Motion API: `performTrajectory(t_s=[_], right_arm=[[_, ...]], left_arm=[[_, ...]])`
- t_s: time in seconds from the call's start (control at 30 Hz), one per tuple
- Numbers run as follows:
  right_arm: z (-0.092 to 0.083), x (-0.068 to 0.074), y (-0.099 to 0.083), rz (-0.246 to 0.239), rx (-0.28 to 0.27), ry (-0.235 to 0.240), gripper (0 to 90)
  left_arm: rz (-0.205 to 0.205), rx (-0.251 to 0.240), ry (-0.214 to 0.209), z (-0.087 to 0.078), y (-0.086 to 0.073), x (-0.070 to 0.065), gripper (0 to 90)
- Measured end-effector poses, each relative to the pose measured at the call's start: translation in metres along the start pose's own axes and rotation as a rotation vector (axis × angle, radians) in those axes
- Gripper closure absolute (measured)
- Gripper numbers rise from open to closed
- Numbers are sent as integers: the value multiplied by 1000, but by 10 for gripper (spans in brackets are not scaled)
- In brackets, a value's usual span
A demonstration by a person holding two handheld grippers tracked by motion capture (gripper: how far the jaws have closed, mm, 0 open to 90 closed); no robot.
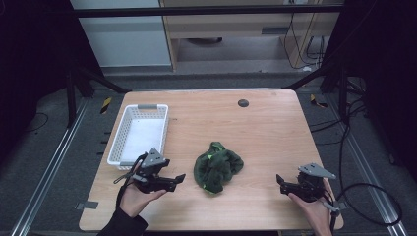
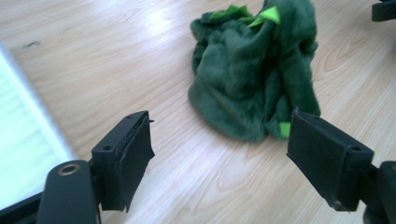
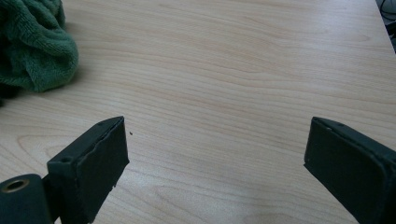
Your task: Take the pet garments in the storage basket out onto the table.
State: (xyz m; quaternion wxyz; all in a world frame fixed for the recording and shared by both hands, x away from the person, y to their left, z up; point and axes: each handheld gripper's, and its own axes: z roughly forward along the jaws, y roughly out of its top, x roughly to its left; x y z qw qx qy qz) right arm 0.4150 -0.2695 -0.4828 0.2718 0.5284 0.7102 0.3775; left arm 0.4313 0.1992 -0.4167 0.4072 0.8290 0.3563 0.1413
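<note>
A crumpled dark green towel (image 1: 217,166) with bright green trim lies on the wooden table (image 1: 265,128), a little in front of its middle. My left gripper (image 1: 178,180) is held just left of the towel, jaws open and empty, pointing at it. From the left gripper view the towel (image 2: 254,74) lies just beyond the open left gripper (image 2: 219,149). My right gripper (image 1: 280,182) is near the table's front right, open, with bare wood between its jaws. In the right gripper view the towel (image 3: 32,46) sits at the upper left, apart from the right gripper (image 3: 215,158).
A white plastic basket (image 1: 139,132) stands on the table's left side, just behind my left hand; its pale edge (image 2: 18,154) borders the left gripper view. A small black round mark (image 1: 243,103) is near the far edge. Cables trail on the floor to the right.
</note>
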Motion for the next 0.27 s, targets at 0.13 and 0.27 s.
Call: performTrajectory(t_s=[0.13, 0.27], right_arm=[[0, 1, -1, -4, 0, 3, 61], [-1, 1, -2, -6, -2, 4, 59]], left_arm=[[-26, 0, 24, -5, -12, 6, 215], [-39, -18, 42, -11, -19, 8, 214]])
